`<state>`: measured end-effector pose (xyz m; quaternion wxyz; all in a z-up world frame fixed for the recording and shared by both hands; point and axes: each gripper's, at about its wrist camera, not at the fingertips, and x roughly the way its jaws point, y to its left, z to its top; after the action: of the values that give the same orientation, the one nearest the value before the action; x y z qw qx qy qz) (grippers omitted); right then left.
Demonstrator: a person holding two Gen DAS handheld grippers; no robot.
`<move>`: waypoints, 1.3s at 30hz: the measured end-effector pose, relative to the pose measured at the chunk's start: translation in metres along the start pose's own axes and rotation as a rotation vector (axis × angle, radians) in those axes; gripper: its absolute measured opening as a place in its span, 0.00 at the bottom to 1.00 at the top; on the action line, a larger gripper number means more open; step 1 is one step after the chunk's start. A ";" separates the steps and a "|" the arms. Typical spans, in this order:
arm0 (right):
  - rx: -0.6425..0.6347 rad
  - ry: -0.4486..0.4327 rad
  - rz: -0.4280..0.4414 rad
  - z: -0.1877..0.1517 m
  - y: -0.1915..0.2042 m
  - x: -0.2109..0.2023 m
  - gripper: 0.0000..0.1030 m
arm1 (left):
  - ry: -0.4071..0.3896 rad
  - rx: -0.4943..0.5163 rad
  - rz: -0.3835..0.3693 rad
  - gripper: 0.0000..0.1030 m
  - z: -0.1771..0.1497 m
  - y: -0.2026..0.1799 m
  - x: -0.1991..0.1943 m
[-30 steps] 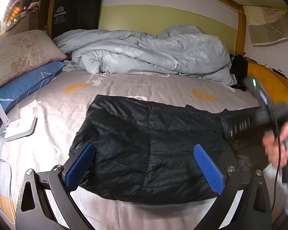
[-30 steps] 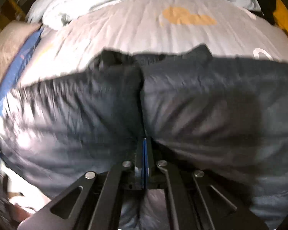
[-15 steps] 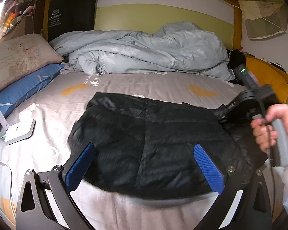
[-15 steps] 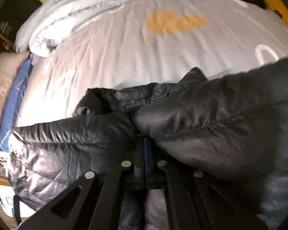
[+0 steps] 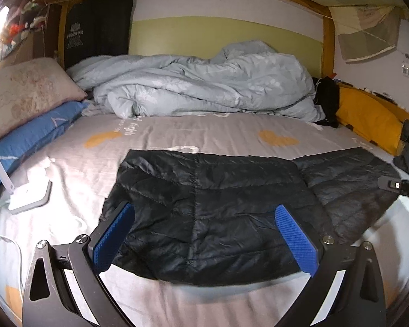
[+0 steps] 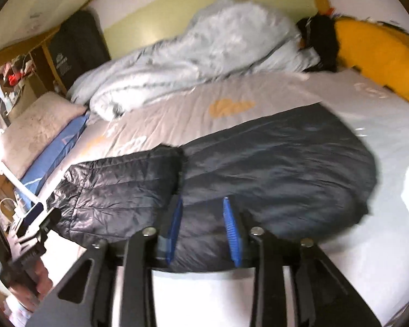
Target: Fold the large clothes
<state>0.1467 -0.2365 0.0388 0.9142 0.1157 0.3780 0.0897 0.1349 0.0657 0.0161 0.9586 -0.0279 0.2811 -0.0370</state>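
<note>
A black padded jacket (image 5: 204, 212) lies flat on the bed (image 5: 191, 133), folding barely begun; left gripper (image 5: 207, 242) jaws wide, right gripper (image 6: 203, 231) jaws just opening, both empty.

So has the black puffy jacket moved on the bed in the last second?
Yes. Its right side has been spread out toward the orange cushion; the black puffy jacket now lies wider across the grey bedsheet.
</note>
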 end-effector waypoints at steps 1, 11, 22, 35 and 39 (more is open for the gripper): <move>0.004 -0.025 -0.007 -0.004 -0.007 -0.007 0.49 | 0.005 -0.012 -0.017 1.00 0.000 0.001 -0.002; 0.143 -0.192 -0.073 -0.022 -0.062 -0.036 1.00 | -0.027 -0.014 0.011 1.00 0.002 0.002 -0.009; 0.371 -0.148 -0.076 -0.028 -0.113 -0.013 1.00 | -0.007 -0.009 0.034 1.00 -0.002 0.001 0.000; 0.672 -0.129 0.099 -0.033 -0.162 0.038 0.73 | -0.010 -0.021 0.034 1.00 -0.002 0.005 0.003; 0.640 -0.144 0.141 -0.031 -0.158 0.047 0.33 | -0.016 -0.027 0.030 1.00 -0.002 0.007 0.001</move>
<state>0.1689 -0.3716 -0.0582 0.8474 0.4287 0.3125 0.0210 0.1356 0.0730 0.0134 0.9607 -0.0368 0.2743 -0.0188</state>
